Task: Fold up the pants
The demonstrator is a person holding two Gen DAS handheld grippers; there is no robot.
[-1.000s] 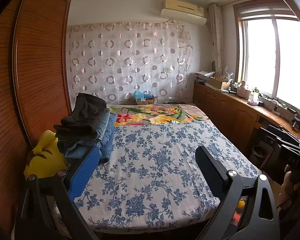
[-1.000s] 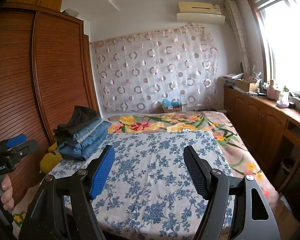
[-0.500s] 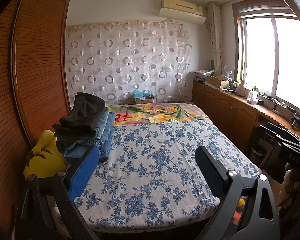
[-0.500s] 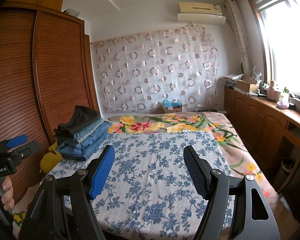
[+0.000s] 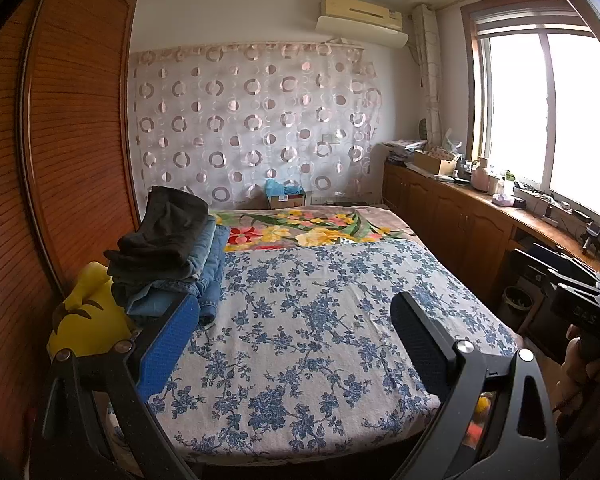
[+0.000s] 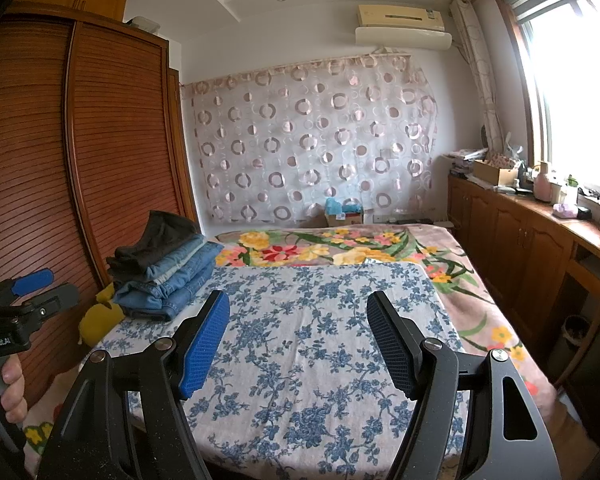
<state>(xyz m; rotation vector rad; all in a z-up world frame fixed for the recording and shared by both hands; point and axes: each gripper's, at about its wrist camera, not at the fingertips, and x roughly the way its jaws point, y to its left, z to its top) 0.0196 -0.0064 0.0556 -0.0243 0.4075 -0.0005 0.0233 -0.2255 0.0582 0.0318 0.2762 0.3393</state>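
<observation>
A stack of folded pants (image 5: 168, 256) lies at the left edge of the bed, a dark pair on top of several blue jeans; the right wrist view shows the stack (image 6: 164, 272) too. My left gripper (image 5: 294, 300) hovers open over the near end of the bed, with nothing between its blue and black pads. My right gripper (image 6: 297, 298) is open as well and holds nothing, over the blue-flowered sheet (image 6: 308, 340). No unfolded pants are visible on the sheet.
A yellow cushion (image 5: 88, 316) is wedged between the stack and the wooden wardrobe (image 5: 60, 160). A floral blanket (image 5: 300, 232) covers the far end of the bed. Wooden cabinets (image 6: 520, 248) run along the right wall below the window, with a bin (image 5: 518, 298) on the floor.
</observation>
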